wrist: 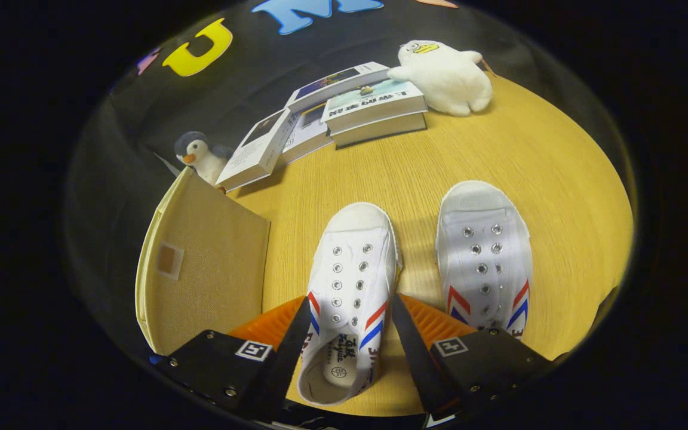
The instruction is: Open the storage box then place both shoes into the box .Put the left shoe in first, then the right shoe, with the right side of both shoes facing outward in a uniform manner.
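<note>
Two white canvas shoes with red and blue stripes lie on the wooden table [499, 155], toes pointing away from me. The left shoe [350, 269] sits between the fingers of my gripper [350, 297]. Both fingertips rest against its sides at the striped middle, with no gap showing, and its heel opening lies below them. The right shoe [484, 251] lies parallel to it, just beyond my right finger [409, 334]. The beige fabric storage box [212, 269] stands just left of my left finger [293, 340]. A broad panel with a small label patch faces me, and its inside is hidden.
A stack of books [374, 107] and more leaning books [260, 149] lie at the back of the table. A white plush duck [445, 74] sits beside them, and a small penguin toy [197, 155] stands behind the box. Bare wood lies between shoes and books.
</note>
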`<state>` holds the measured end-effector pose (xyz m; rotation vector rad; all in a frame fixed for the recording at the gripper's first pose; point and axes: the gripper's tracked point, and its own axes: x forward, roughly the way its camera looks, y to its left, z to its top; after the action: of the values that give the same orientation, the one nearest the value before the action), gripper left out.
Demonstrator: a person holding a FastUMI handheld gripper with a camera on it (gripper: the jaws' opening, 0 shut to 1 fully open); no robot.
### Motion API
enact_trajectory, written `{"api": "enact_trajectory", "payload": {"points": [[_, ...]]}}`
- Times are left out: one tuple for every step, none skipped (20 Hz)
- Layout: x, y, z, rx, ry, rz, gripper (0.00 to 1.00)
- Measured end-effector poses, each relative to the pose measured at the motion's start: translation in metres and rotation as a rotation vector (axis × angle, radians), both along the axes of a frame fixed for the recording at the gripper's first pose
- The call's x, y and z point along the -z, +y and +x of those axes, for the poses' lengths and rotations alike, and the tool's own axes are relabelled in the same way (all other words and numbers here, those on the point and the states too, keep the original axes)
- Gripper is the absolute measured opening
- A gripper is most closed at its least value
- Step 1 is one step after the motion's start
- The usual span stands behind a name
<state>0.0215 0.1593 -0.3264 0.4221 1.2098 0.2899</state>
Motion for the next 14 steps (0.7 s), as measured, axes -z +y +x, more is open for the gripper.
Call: {"api": "enact_trajectory", "payload": {"points": [[0.003, 0.000, -0.003, 0.003, 0.016, 0.003, 0.83], [0.006, 0.000, -0.006, -0.001, 0.026, 0.000, 0.83], [0.009, -0.003, -0.006, -0.001, 0.024, -0.011, 0.83], [0.007, -0.002, -0.005, 0.004, 0.026, -0.006, 0.76], [0.011, 0.002, -0.006, 0.005, 0.028, 0.003, 0.73], [0.011, -0.004, -0.005, 0.021, 0.030, -0.022, 0.71], [0.016, -0.009, -0.006, 0.031, 0.043, -0.035, 0.51], [0.019, -0.014, -0.006, 0.054, 0.056, -0.035, 0.42], [0.017, -0.011, -0.006, 0.081, 0.079, -0.002, 0.19], [0.016, -0.011, -0.005, 0.103, 0.098, 0.026, 0.19], [0.020, -0.014, -0.008, 0.107, 0.110, 0.019, 0.19], [0.010, -0.021, -0.010, 0.156, 0.115, 0.037, 0.19], [0.018, -0.013, -0.006, 0.155, 0.129, 0.045, 0.00], [0.012, -0.015, -0.008, 0.168, 0.130, 0.053, 0.00]]}}
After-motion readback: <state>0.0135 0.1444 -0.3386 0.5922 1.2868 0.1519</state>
